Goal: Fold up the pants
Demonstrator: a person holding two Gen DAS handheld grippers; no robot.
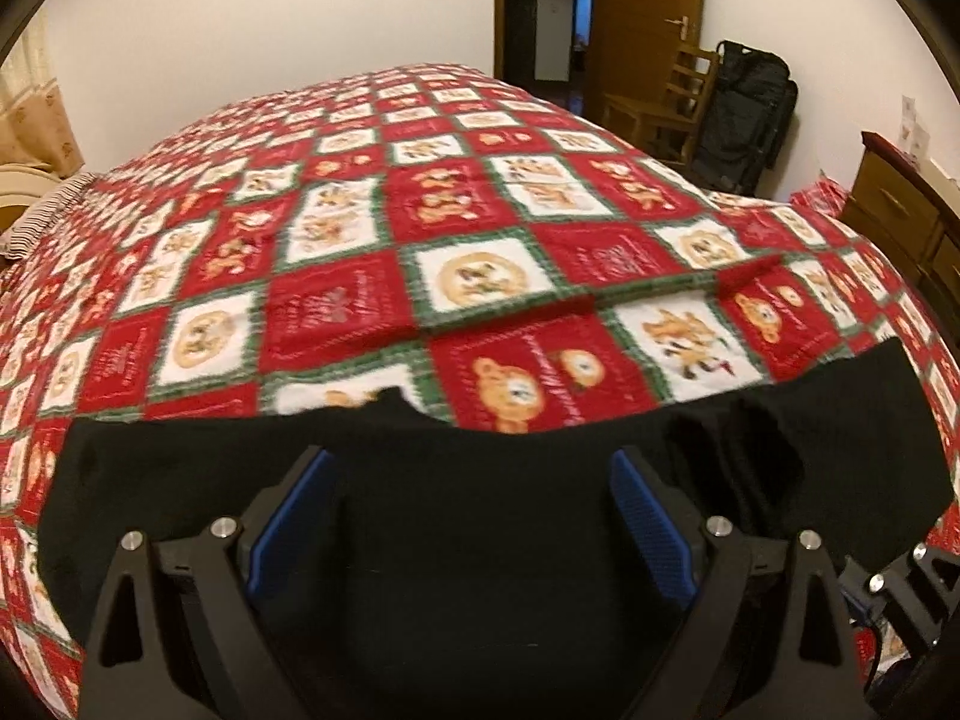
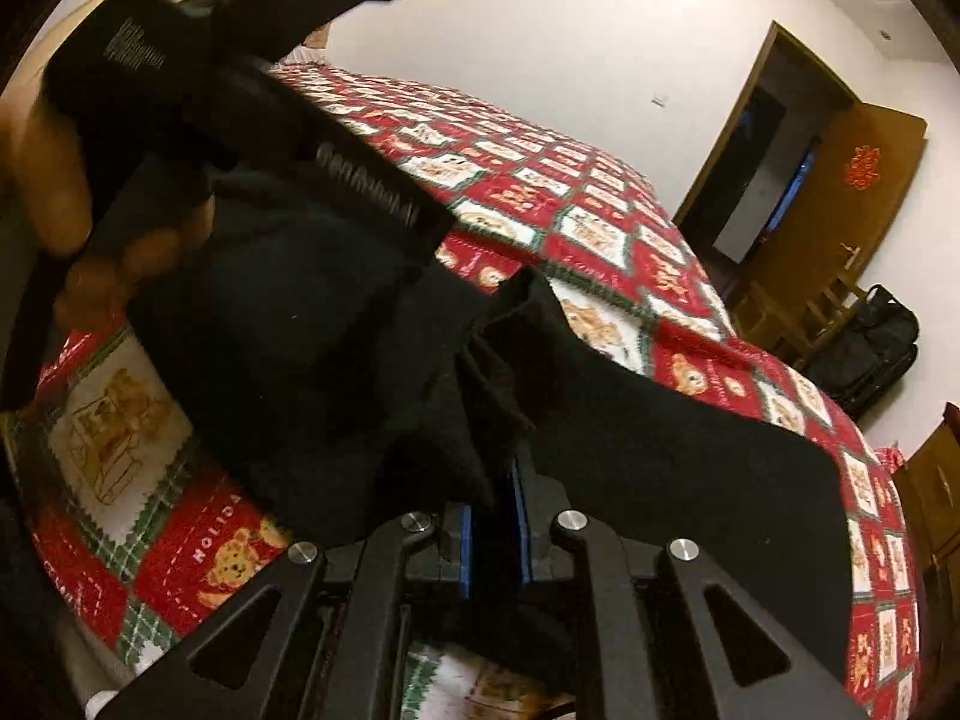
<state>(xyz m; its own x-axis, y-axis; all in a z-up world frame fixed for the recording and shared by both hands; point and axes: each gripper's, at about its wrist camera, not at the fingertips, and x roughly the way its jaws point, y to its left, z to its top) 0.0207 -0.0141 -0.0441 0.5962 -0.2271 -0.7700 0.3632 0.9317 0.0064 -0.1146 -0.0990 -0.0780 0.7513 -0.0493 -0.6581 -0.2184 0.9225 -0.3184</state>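
My left gripper (image 1: 471, 516) hangs with jaws wide apart over the black pants (image 1: 480, 480), nothing pinched, likely freed to regrip. The pants lie along the near edge of the bed (image 1: 372, 228), on its Christmas quilt. My right gripper (image 2: 495, 516) has jaws close together with a bunched fold of fabric between them, likely carrying it over for a fold.

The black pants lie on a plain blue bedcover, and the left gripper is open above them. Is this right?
Not quite. The bedcover is not plain blue: the left wrist view shows a red, white and green patchwork with teddy bear pictures. The rest holds: the black pants lie on it, and the left gripper is open above them, its blue pads apart.
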